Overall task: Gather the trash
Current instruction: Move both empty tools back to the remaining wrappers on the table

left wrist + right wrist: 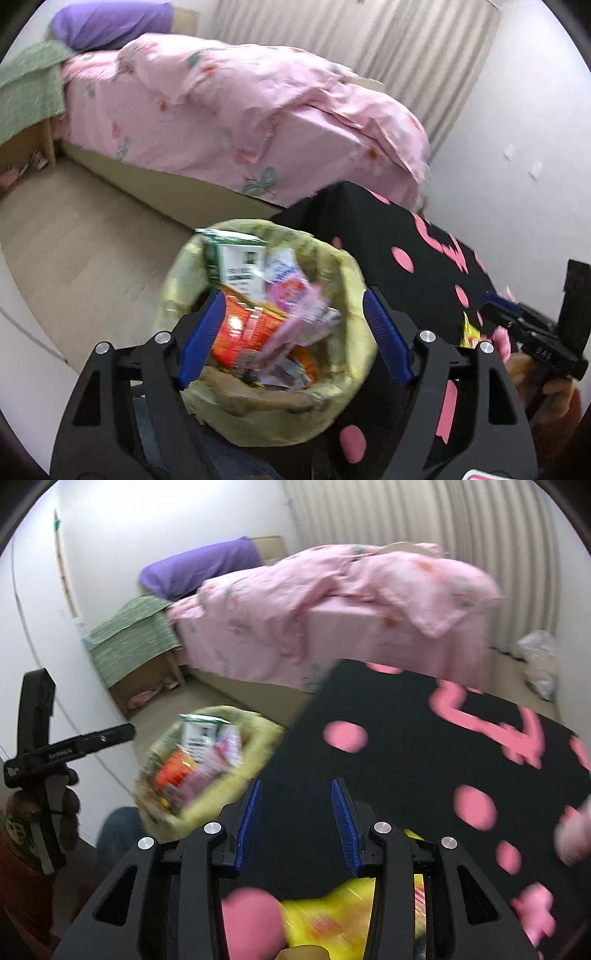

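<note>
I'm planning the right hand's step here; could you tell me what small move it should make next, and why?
Probably lower the right gripper onto the yellow wrapper on the black cloth below it: its fingers stand open and empty, and the lined bin sits beside the cloth.

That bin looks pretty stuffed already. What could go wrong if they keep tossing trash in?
The lined trash bin is heaped to its rim; the green carton and pink wrappers stand above it, so another piece could slide off onto the floor. A yellow wrapper lies on the black, pink-spotted cloth under the open right gripper, low in view, so a grab might miss it or snag the cloth.
</note>
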Available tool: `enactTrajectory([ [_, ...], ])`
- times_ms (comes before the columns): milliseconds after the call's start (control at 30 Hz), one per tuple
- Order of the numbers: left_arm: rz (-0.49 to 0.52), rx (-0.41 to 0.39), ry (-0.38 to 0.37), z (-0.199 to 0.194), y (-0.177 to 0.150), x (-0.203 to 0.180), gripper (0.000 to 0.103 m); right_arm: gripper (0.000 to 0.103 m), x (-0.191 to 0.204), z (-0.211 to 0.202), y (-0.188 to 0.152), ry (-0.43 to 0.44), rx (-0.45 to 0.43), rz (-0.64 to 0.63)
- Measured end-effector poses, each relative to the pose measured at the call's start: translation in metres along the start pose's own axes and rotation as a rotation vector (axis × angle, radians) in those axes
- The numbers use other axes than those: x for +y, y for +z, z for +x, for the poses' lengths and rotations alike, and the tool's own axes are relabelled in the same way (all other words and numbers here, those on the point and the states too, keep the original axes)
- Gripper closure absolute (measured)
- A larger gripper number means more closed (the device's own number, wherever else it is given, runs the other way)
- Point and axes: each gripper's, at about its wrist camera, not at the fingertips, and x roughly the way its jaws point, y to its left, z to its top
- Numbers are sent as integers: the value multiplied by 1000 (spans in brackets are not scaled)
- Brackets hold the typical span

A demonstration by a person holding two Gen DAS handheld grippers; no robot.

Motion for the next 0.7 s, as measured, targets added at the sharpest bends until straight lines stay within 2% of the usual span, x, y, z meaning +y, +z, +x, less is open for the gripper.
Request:
enactTrajectory([
  [100, 78, 32, -52, 9, -7, -35, 30, 65, -26, -29, -23, -106, -8, 11],
  [200, 157, 68, -122, 18, -17, -75, 30, 64, -53, -56, -44, -166, -11, 60],
  [233, 175, 76, -138, 20, -19, -84, 30, 61, -60, -64, -50, -177, -12, 75],
  [267, 200, 90, -160, 24, -22, -97, 30, 50, -66, -70, -56, -185, -12, 87],
  [300, 217, 100, -173, 27, -25, -106, 30, 44, -73, -77, -64, -193, -18, 97],
  [400, 277, 144, -213, 37, -36, -139, 30, 44, -84, -92, -81, -218, -18, 104],
  [533, 349, 185, -249, 46, -49, -173, 30, 44, -87, -93, -101, -200, 41, 96],
  [700, 364, 191, -247, 49, -54, -184, 30, 44, -74, -71, -113, -121, 68, 97],
])
